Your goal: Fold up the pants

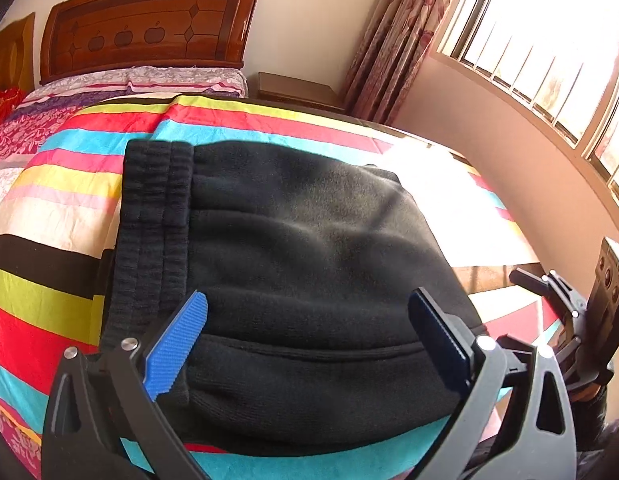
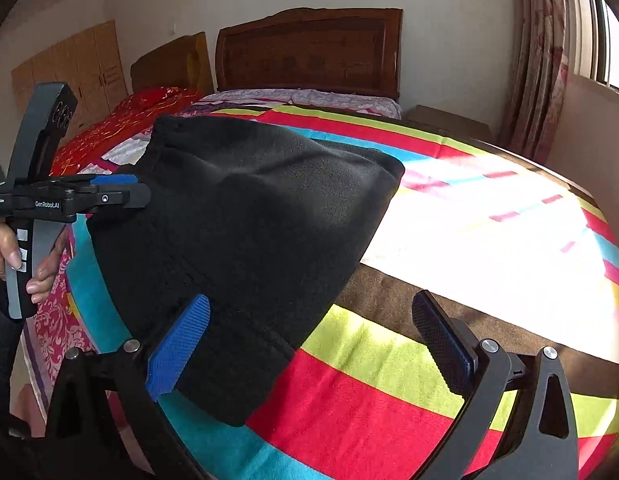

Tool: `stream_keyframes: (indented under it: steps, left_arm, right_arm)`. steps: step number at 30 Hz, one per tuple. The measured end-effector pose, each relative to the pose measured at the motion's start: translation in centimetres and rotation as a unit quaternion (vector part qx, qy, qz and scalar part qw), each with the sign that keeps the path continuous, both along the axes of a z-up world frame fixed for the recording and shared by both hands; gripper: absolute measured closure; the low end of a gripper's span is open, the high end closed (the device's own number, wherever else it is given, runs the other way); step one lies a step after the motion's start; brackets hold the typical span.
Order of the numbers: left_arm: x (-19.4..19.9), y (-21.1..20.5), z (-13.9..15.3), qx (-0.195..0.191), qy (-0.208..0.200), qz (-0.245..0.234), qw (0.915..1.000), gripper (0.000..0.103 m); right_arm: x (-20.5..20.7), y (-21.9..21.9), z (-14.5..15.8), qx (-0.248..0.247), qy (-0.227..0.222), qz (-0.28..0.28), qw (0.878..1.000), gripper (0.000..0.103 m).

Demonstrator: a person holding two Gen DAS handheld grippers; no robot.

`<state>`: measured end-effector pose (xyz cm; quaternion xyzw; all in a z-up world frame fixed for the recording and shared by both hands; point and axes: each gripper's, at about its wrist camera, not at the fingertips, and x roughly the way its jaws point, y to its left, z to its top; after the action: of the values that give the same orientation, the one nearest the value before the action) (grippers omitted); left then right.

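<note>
The black fleece pants [image 1: 293,264] lie folded into a compact bundle on the striped bedspread [image 1: 61,200], with the ribbed waistband [image 1: 153,216] at the left. My left gripper [image 1: 309,336] is open just above the near edge of the bundle, its blue pads apart and holding nothing. In the right wrist view the same bundle [image 2: 245,248] lies at the left. My right gripper [image 2: 309,340] is open and empty over the bundle's near right corner and the bedspread [image 2: 389,392]. The left gripper [image 2: 113,192] also shows at the bundle's left side.
A wooden headboard [image 1: 145,28] and pillows stand at the far end of the bed. A nightstand [image 1: 293,88], curtains [image 1: 393,40] and a barred window [image 1: 549,60] are at the right. Bright sunlight falls on the bed's right part [image 2: 489,232]. A second bed with a red cover [image 2: 121,124] is at left.
</note>
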<state>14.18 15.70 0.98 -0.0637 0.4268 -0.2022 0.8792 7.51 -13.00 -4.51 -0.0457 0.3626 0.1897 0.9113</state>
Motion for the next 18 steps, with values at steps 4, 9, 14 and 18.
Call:
stream_keyframes:
  steps: [4, 9, 14, 18]
  left_arm:
    - [3.3, -1.8, 1.3, 0.076, -0.005, 0.021, 0.9969, 0.002]
    - [8.2, -1.1, -3.4, 0.146, 0.057, 0.044, 0.9867, 0.002]
    - [7.5, -0.6, -3.8, 0.144, 0.042, 0.040, 0.9879, 0.002]
    - [7.3, -0.2, -4.0, 0.135, 0.036, 0.038, 0.9895, 0.002]
  right_arm:
    - [-0.3, -0.1, 0.0, 0.015, 0.001, 0.006, 1.000, 0.005]
    - [0.3, 1.8, -2.5, 0.012, 0.019, 0.009, 1.000, 0.005]
    - [0.2, 1.1, -3.4, 0.053, 0.051, 0.010, 0.997, 0.005]
    - [0.3, 0.9, -3.8, 0.069, 0.057, 0.009, 0.996, 0.005]
